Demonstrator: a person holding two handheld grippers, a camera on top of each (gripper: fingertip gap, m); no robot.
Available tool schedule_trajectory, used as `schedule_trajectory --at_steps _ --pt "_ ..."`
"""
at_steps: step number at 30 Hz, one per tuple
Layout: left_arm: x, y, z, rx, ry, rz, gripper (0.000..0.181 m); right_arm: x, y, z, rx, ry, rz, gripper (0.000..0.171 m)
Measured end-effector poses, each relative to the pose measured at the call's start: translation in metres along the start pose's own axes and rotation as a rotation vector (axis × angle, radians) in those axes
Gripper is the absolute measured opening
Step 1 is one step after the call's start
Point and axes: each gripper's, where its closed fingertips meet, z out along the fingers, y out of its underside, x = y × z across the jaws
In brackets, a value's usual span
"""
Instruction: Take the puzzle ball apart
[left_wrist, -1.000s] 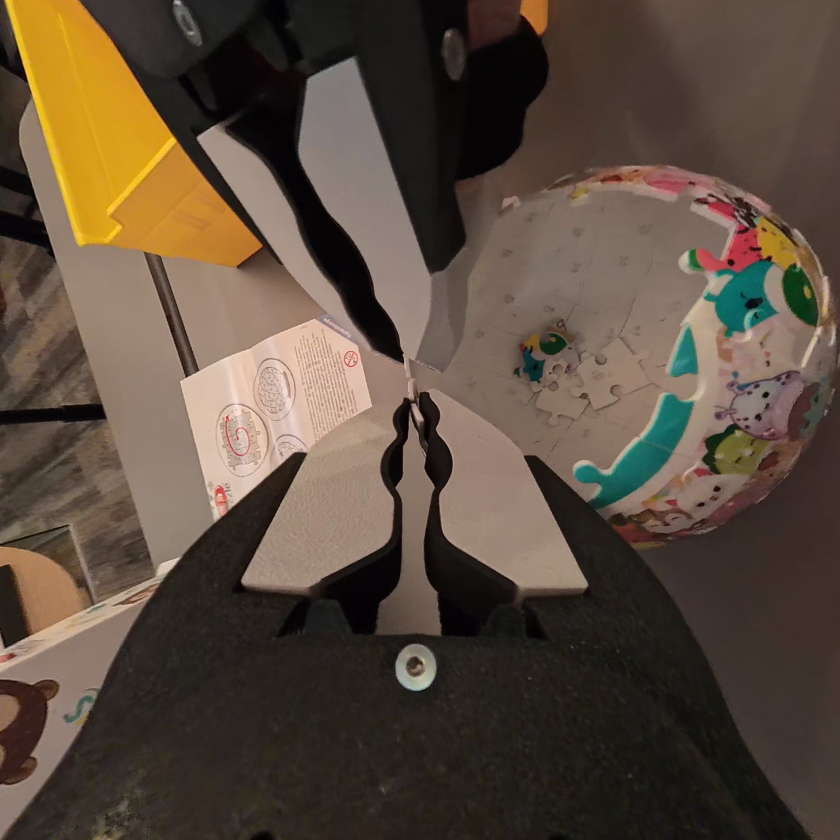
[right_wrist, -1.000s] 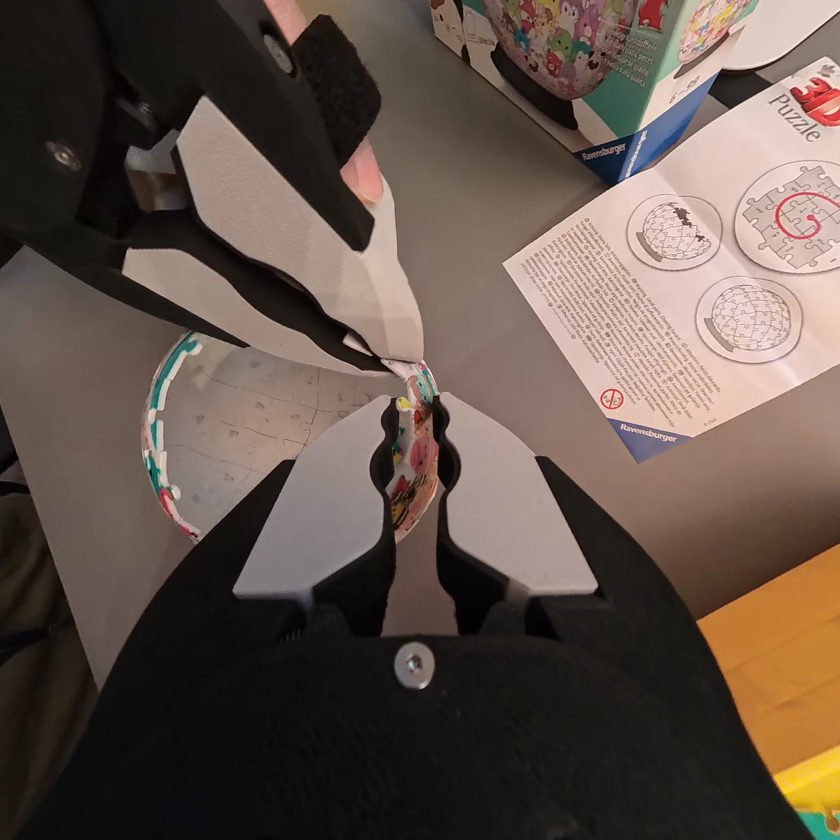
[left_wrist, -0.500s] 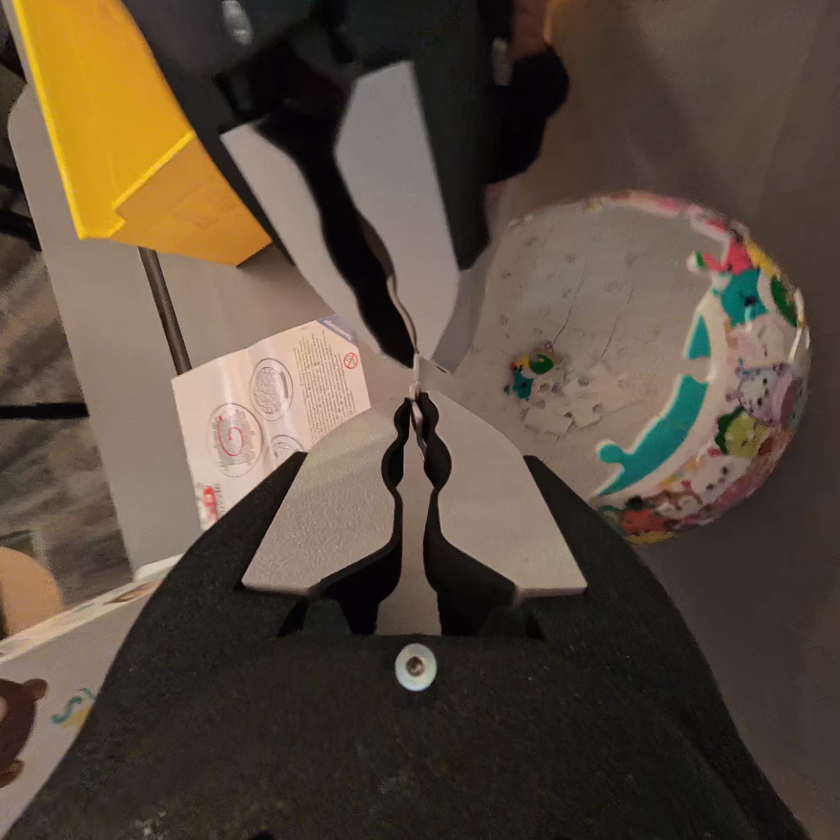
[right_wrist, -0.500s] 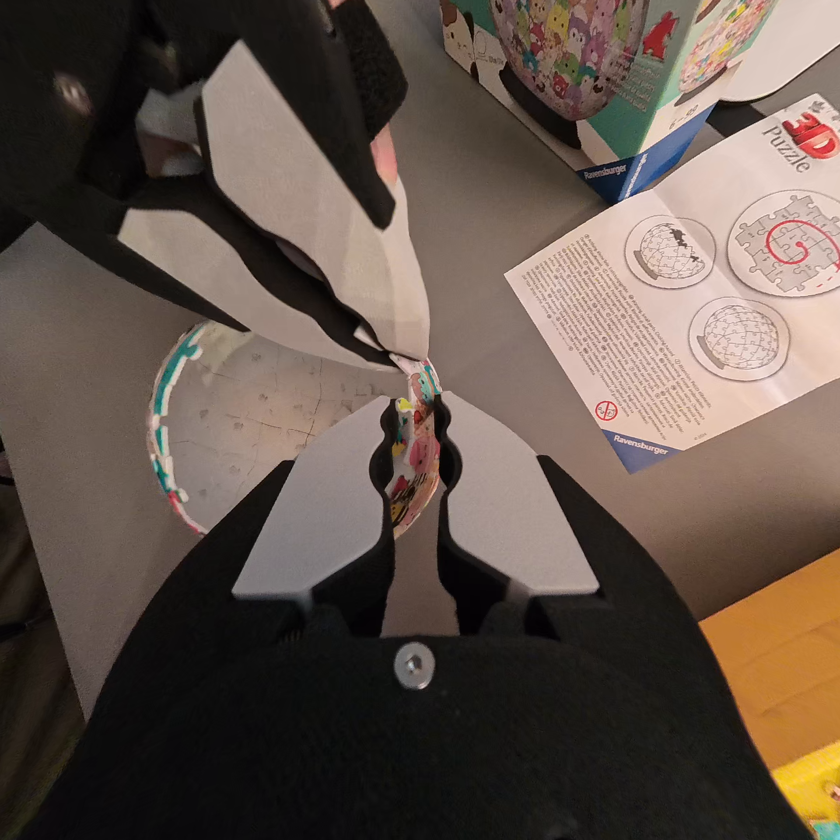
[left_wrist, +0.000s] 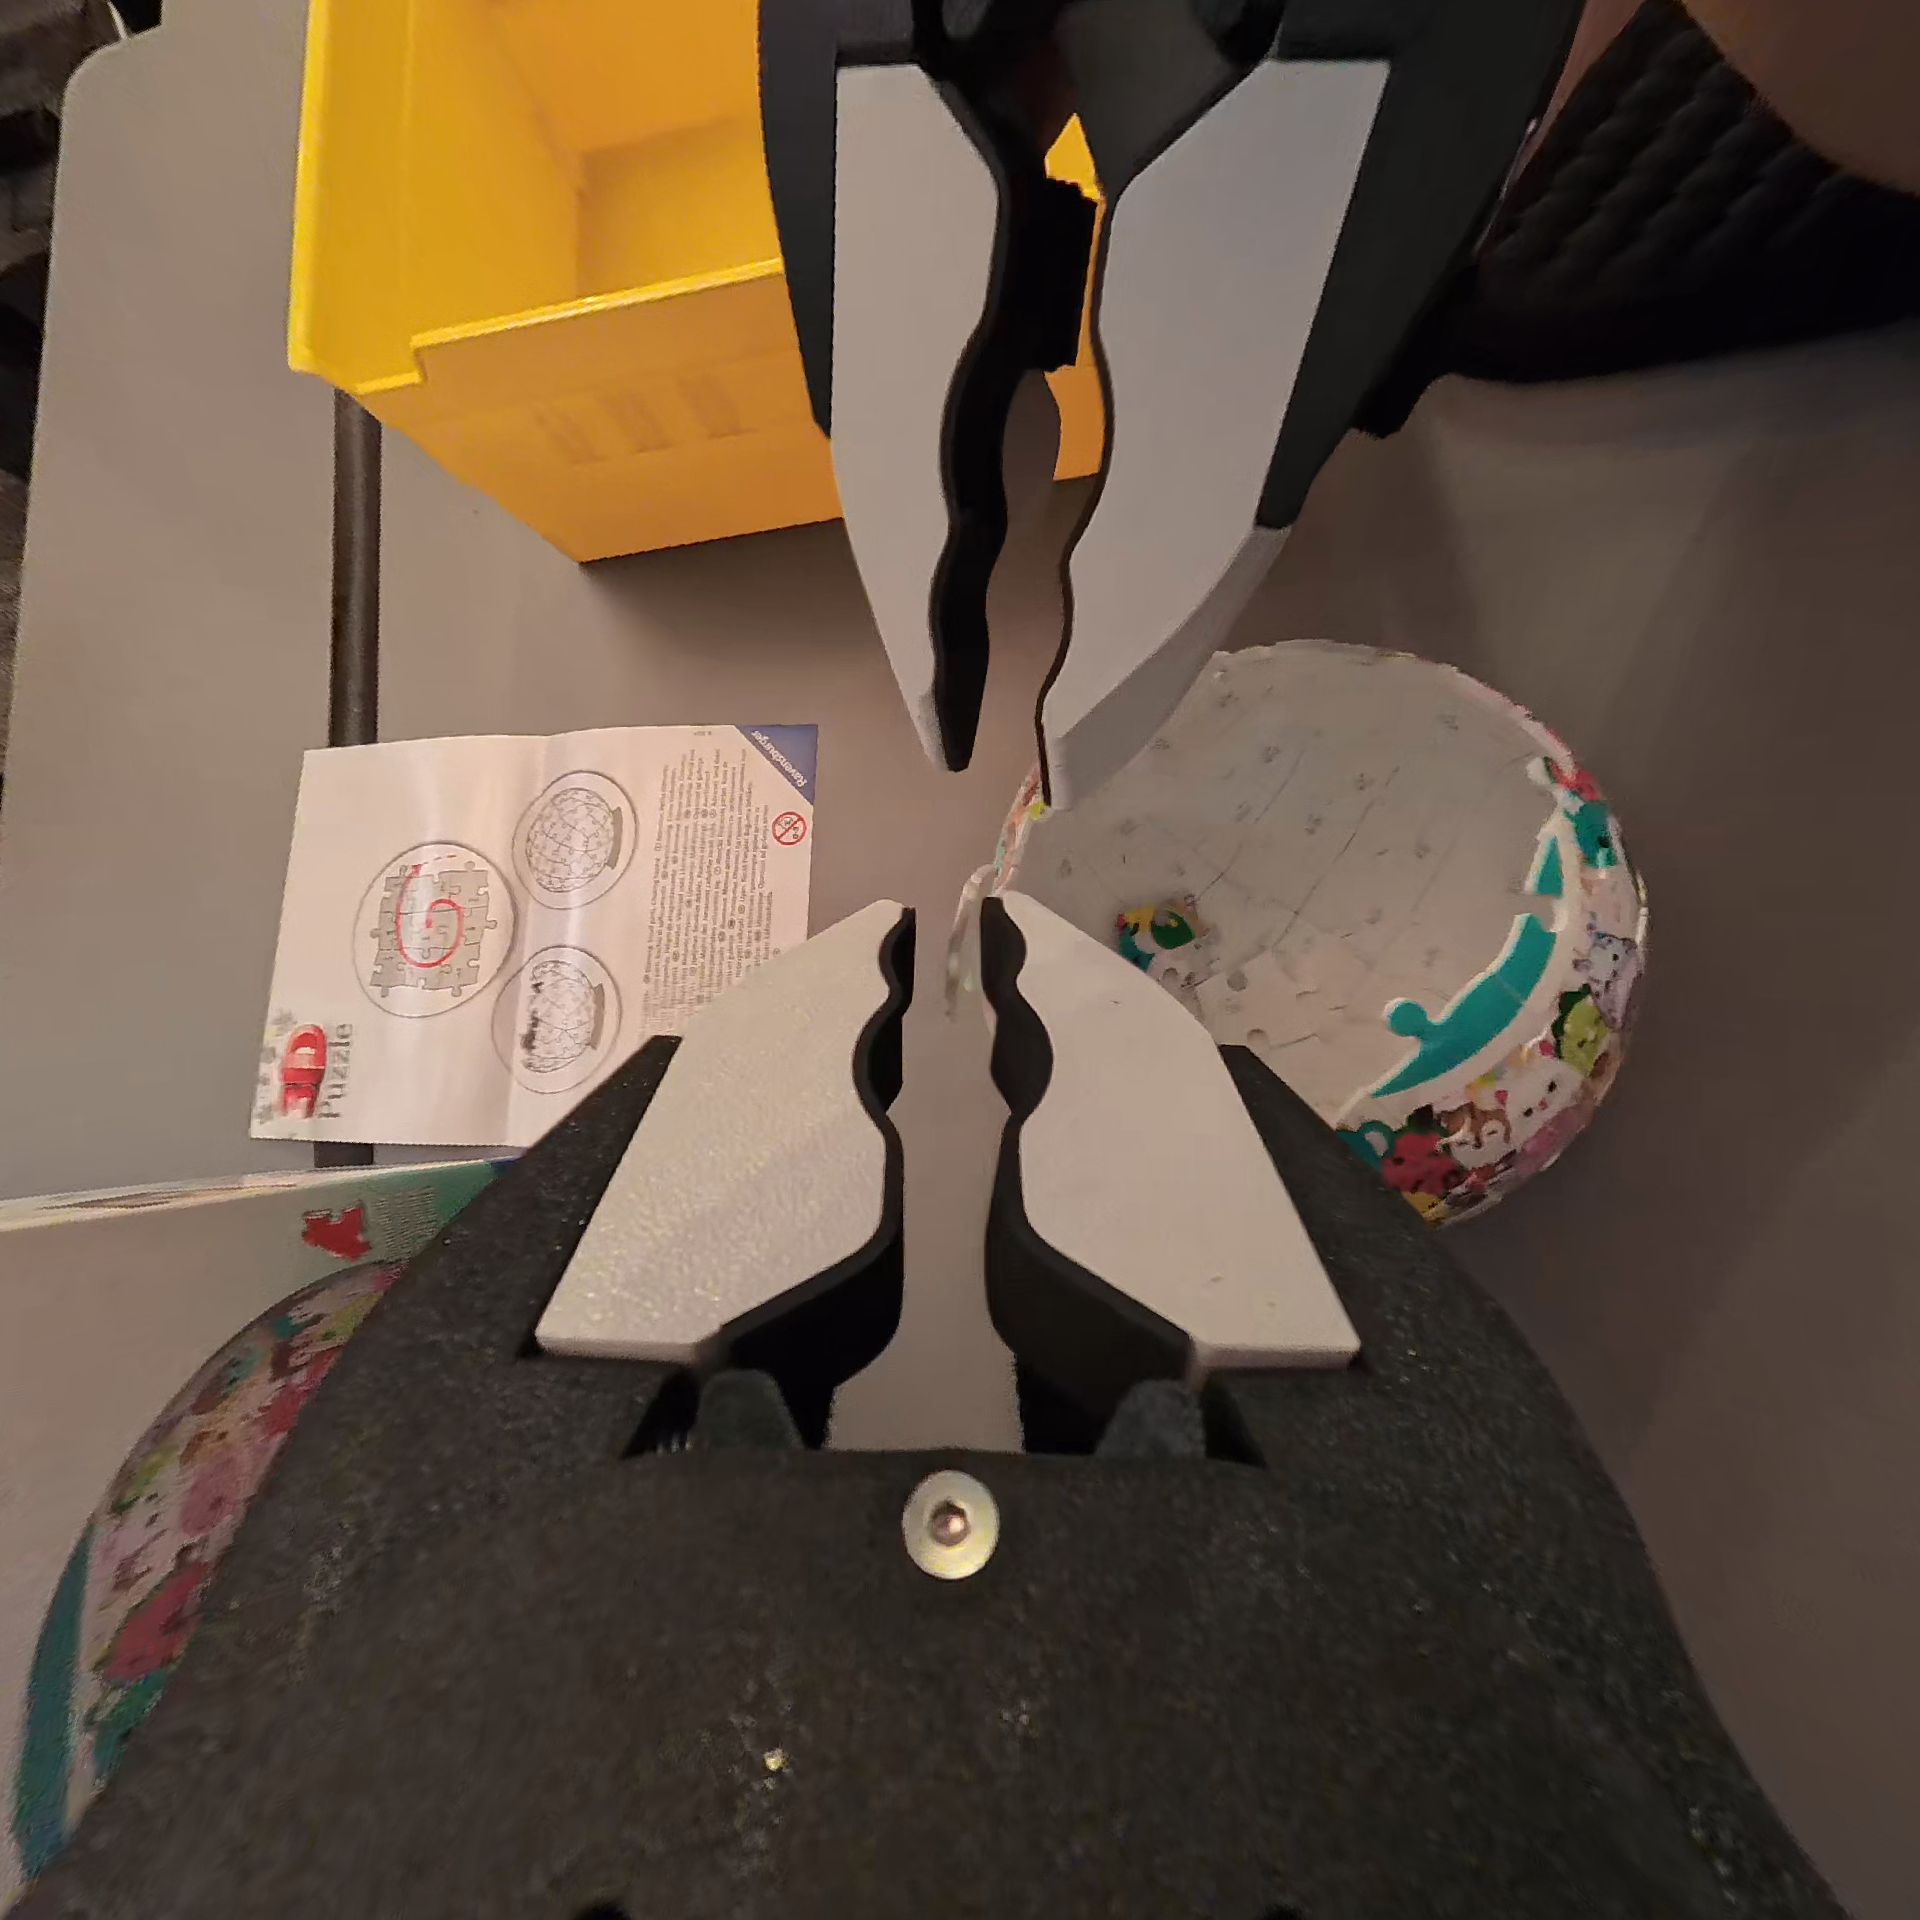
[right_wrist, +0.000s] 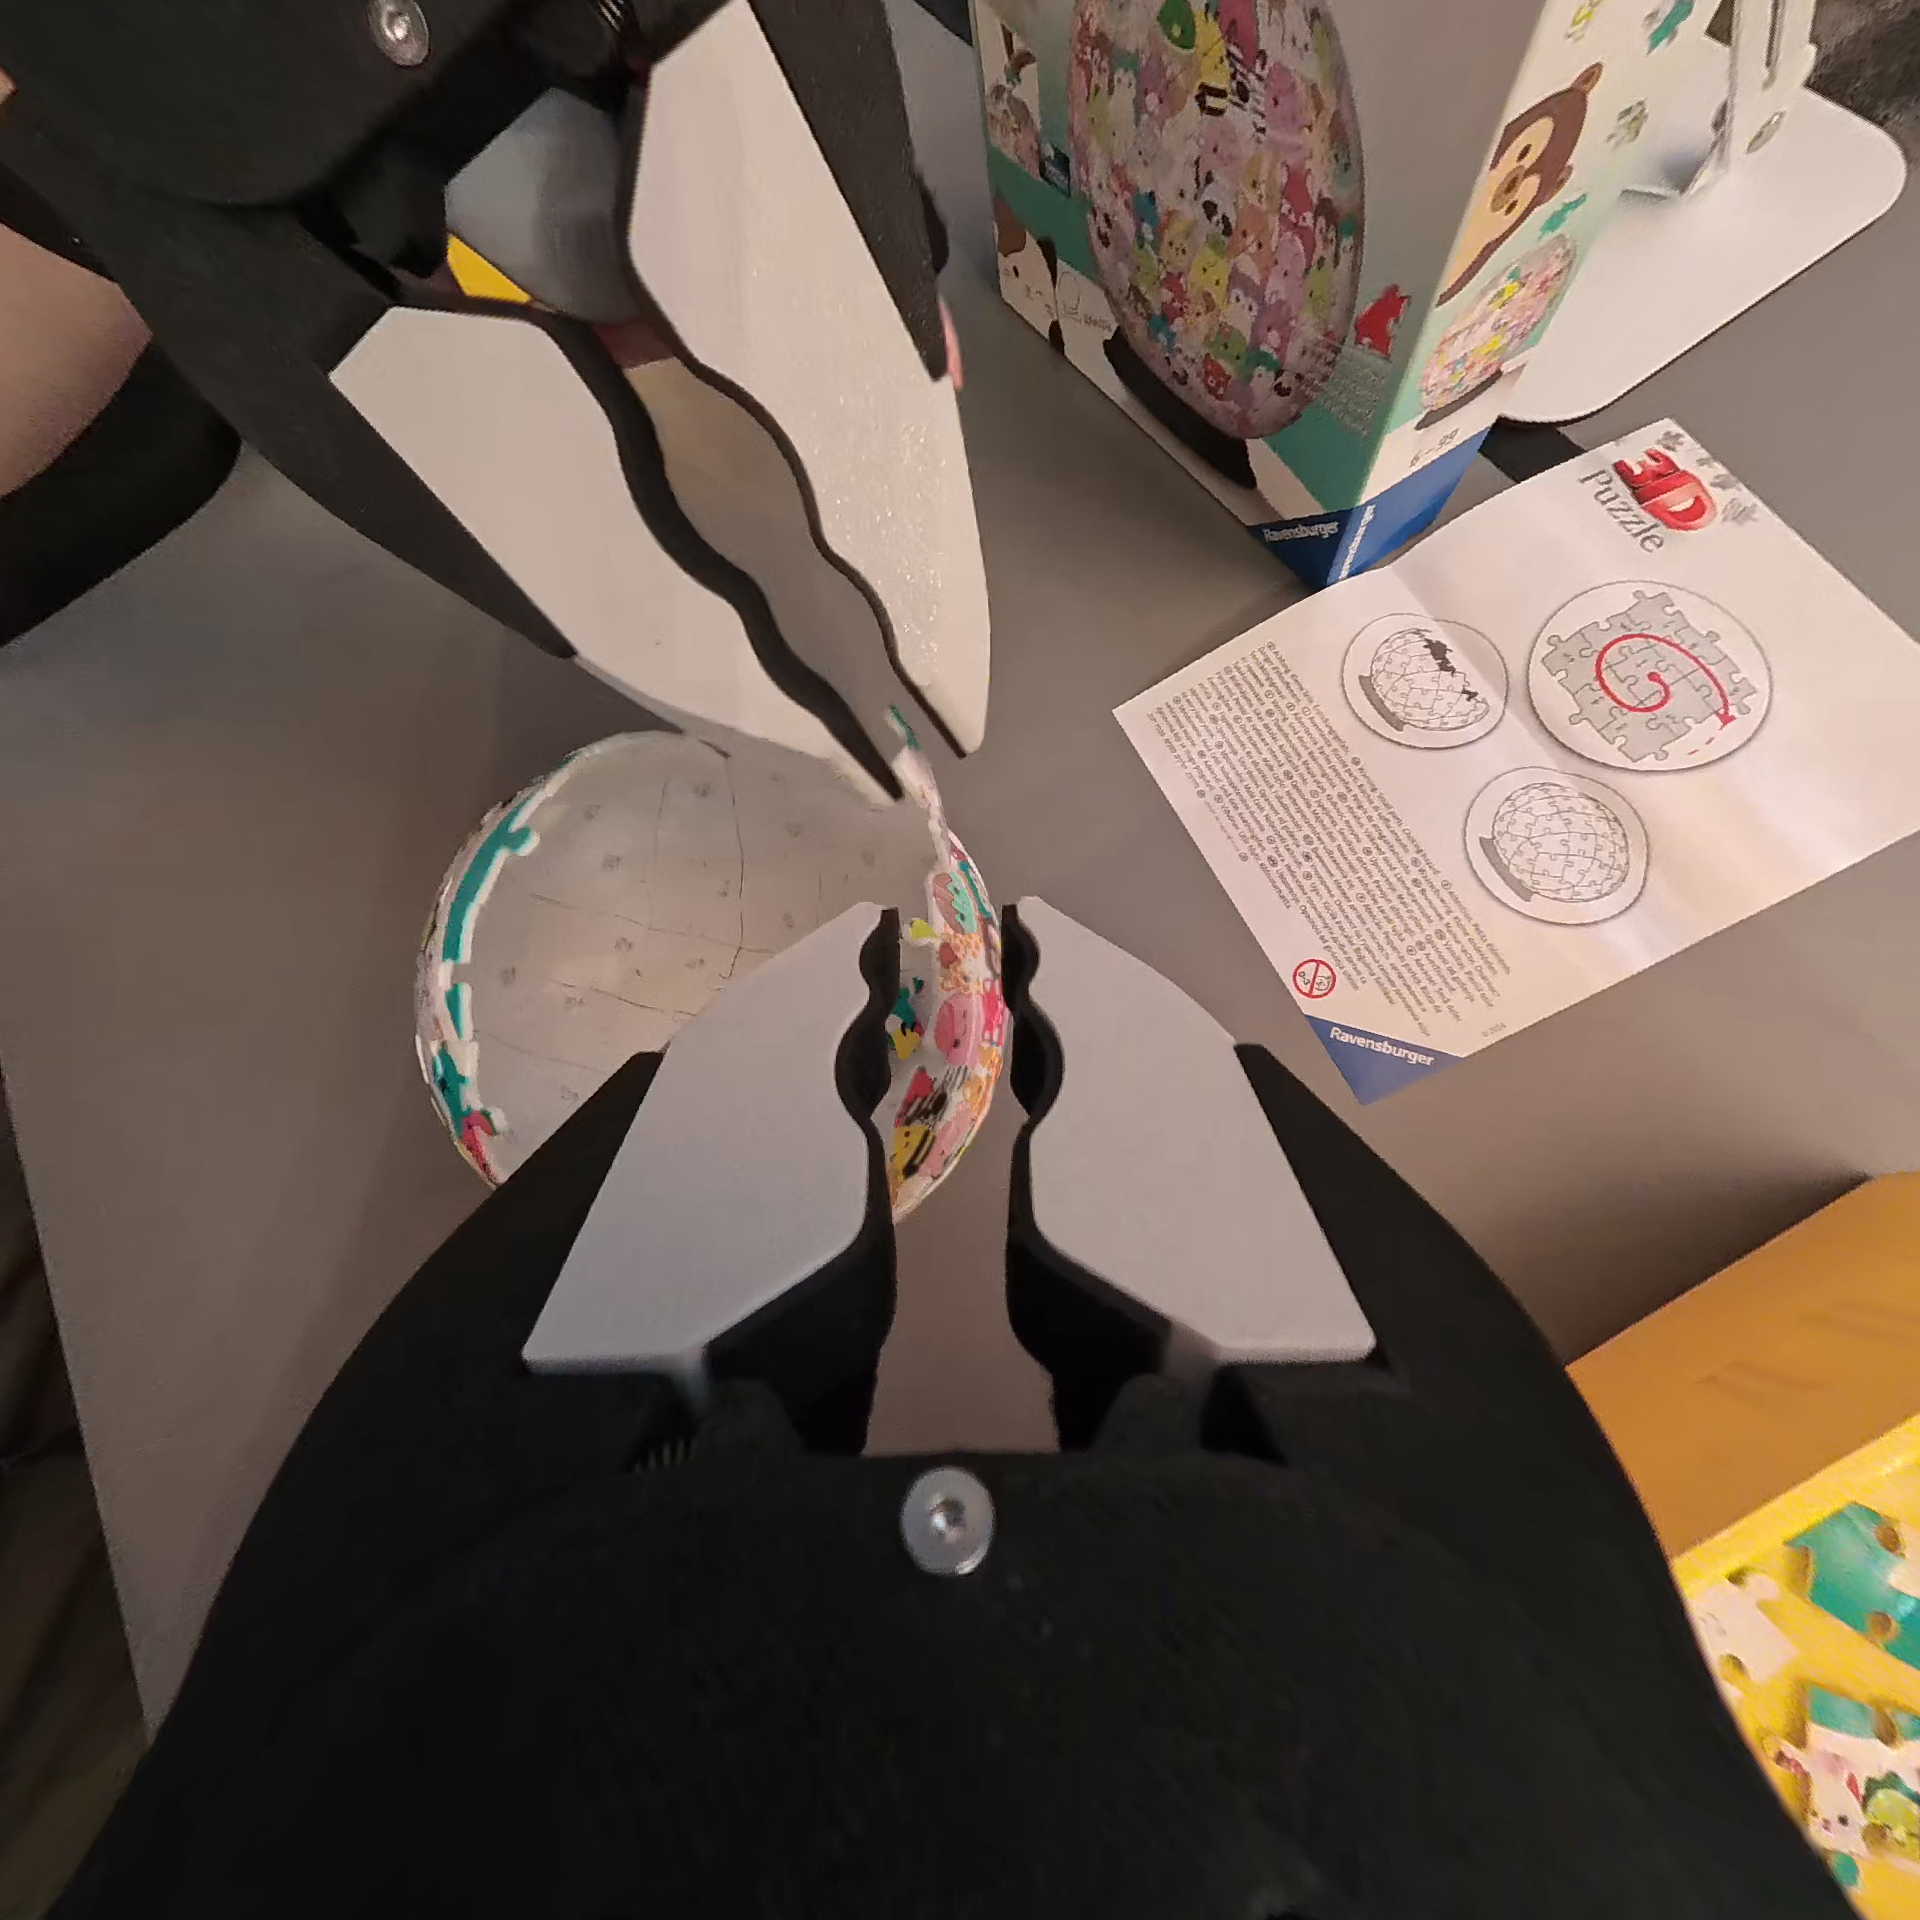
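Grey worktop (left_wrist: 187, 520) carries the ball (left_wrist: 1351, 883), which lies open like a bowl with its white inside showing and a ragged, jigsaw-edged rim. A few loose pieces (left_wrist: 1174, 935) sit in its bottom.

Both tools meet at the near part of that rim. The left hand-held gripper (left_wrist: 948, 914) is released: a narrow gap shows between its fingers. A thin rim piece (left_wrist: 956, 951) stands edge-on in that gap, close against the right-side finger and clear of the other. From the right wrist view the same piece (right_wrist: 909, 764) sits between the left hand-held gripper's (right_wrist: 923, 767) tips and looks joined to the ball's (right_wrist: 644, 935) edge below it.

The right hand-held gripper (right_wrist: 945, 914) is also released. Its fingers straddle the coloured wall of the ball, one inside the rim and one outside, with space between them. In the left wrist view the right hand-held gripper (left_wrist: 997, 779) comes in from above, one tip touching the rim.

A yellow bin (left_wrist: 520, 312) stands beyond the ball, and the right wrist view shows pieces lying in it (right_wrist: 1818, 1662). A leaflet (left_wrist: 540, 925) lies flat beside the ball, and the box (right_wrist: 1299, 260) stands upright just past the leaflet.
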Motion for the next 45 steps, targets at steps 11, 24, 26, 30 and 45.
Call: schedule_trajectory --at_steps 11,24,26,30,45 --pt "0.003 0.004 0.006 -0.086 0.103 0.16 0.002 -0.005 0.007 0.005 -0.032 -0.057 0.025 0.014" --pt "-0.002 0.003 -0.001 -0.063 0.494 -0.189 0.002 -0.003 0.014 0.01 -0.048 -0.081 0.051 0.015" --pt "0.001 0.007 -0.004 -0.075 0.513 -0.183 0.002 -0.005 0.015 0.011 -0.051 -0.098 0.055 0.015" --pt "0.006 0.013 -0.008 -0.069 0.491 -0.157 0.002 -0.008 0.017 0.014 -0.073 -0.08 -0.008 0.015" --pt "0.017 0.021 -0.016 -0.093 0.613 -0.405 0.002 -0.027 0.006 0.023 -0.032 -0.072 -0.318 0.01"
